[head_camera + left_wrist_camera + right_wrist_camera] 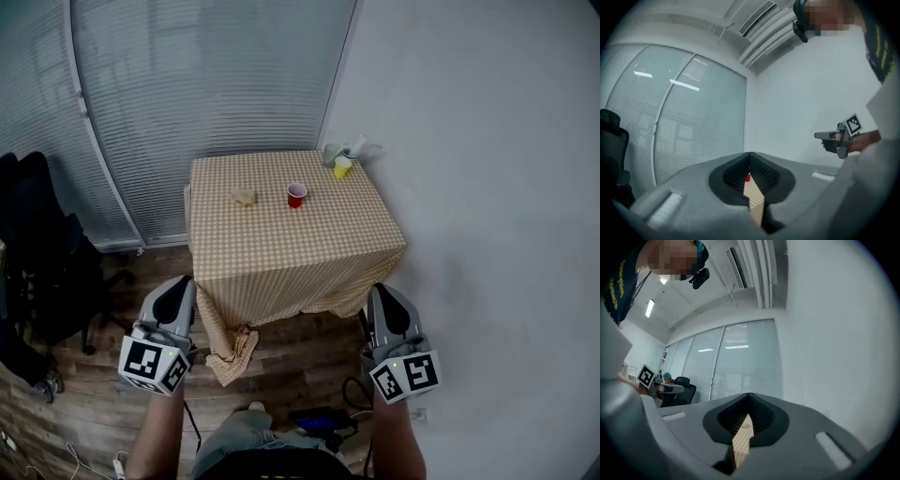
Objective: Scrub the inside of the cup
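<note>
Judged as not yet begun. Found the red cup upright on the checked tabletop, beyond the middle toward the far edge, untouched. Noted a beige scrubbing pad near it, toward the left edge, likewise unlifted. Held the left tongs and the right tongs fully closed on nothing, short of the near edge and well apart from cup and pad. Left everything still to do: taking up the pad, steadying the cup, scrubbing inside.
</note>
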The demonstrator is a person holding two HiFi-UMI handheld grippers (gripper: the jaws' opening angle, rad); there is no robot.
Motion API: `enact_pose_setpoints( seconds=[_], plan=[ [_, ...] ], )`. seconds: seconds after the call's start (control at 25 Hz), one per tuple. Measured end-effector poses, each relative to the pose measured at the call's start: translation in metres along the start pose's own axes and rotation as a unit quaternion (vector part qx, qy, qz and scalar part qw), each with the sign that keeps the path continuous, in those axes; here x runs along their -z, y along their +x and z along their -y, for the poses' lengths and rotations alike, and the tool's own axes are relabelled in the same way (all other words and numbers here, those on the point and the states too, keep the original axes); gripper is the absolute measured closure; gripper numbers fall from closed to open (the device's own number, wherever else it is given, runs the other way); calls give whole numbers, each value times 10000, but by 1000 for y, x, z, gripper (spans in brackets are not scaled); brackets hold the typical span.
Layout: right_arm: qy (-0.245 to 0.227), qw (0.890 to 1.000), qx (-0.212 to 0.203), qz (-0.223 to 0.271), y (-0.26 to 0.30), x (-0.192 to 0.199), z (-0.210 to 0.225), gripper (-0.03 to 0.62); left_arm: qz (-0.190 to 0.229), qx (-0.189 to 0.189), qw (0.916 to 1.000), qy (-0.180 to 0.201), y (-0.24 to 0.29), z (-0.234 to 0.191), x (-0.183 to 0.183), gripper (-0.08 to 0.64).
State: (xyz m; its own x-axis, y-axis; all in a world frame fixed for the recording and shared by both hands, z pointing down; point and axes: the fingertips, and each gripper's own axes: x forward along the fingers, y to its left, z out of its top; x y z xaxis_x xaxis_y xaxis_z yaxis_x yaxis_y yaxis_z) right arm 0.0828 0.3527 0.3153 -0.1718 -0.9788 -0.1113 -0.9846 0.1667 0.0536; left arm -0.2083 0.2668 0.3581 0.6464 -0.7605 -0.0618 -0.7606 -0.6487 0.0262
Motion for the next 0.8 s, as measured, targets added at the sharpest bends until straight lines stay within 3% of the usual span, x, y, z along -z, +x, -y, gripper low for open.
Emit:
enact_pose_setpoints(
  seconds=[0.44,0.8],
  plan=[
    [-25,10000,-32,-72,55,4,-6,588,-18,148,9999,-85,37,-30,6,560],
    [65,9998,-115,-133,78,23,4,588,-109,21,9999,-90,51,-43,20,560]
  ],
)
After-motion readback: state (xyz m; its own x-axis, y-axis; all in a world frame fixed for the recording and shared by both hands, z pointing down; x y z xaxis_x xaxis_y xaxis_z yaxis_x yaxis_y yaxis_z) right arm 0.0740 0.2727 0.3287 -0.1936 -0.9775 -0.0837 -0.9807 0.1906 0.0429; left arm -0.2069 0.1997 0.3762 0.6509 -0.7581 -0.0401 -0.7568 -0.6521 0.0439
